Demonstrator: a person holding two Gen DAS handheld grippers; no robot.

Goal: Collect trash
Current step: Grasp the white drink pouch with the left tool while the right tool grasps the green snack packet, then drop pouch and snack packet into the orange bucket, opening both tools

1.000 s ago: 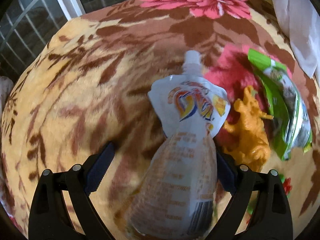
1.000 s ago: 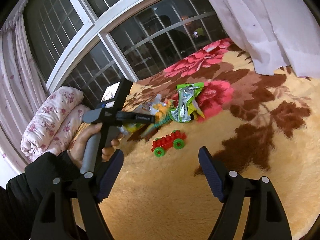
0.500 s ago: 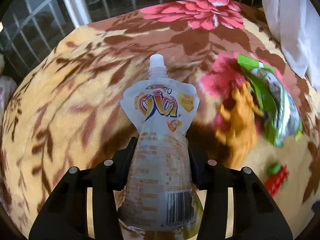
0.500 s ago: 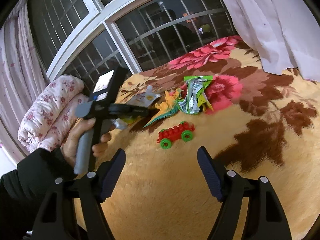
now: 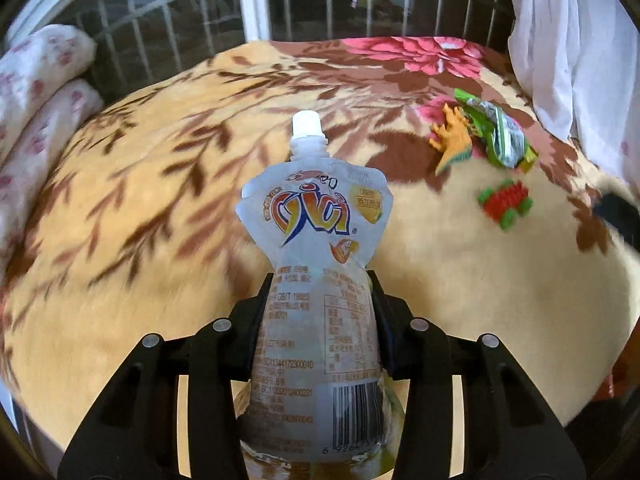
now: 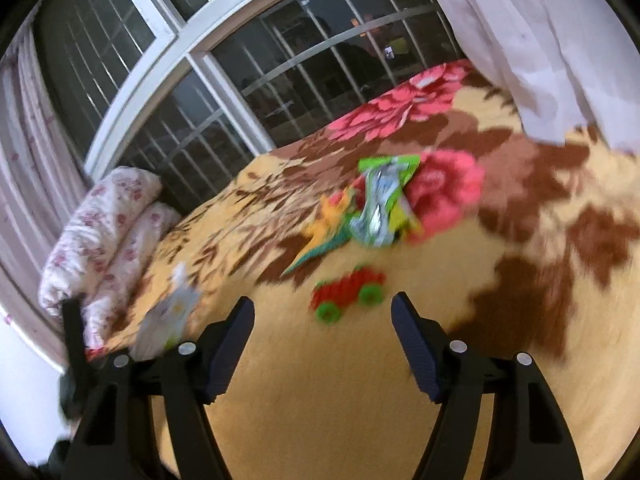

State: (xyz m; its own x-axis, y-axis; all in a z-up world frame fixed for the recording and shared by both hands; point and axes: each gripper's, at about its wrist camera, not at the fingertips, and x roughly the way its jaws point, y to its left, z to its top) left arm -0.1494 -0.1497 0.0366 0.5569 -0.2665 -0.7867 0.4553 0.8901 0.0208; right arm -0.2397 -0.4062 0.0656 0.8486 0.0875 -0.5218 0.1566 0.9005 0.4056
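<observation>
My left gripper (image 5: 320, 284) is shut on a clear drink pouch (image 5: 316, 248) with a white spout, held upright above the floral blanket (image 5: 160, 208). The pouch also shows blurred at the left of the right wrist view (image 6: 172, 312). A green and silver snack wrapper (image 5: 496, 136) lies on the blanket at the far right; it also shows in the right wrist view (image 6: 384, 200). My right gripper (image 6: 322, 312) is open and empty, above the blanket, short of the wrapper.
An orange toy dinosaur (image 5: 452, 140) lies next to the wrapper, and a red and green toy car (image 5: 506, 204) lies nearer. A rolled floral quilt (image 6: 104, 232) sits at the left by the barred window (image 6: 280, 80). A white curtain (image 6: 532, 40) hangs at right.
My left gripper closed on the pouch and lifted it off the blanket, pulling back to the left. The right gripper swung slightly toward the toys and wrapper.
</observation>
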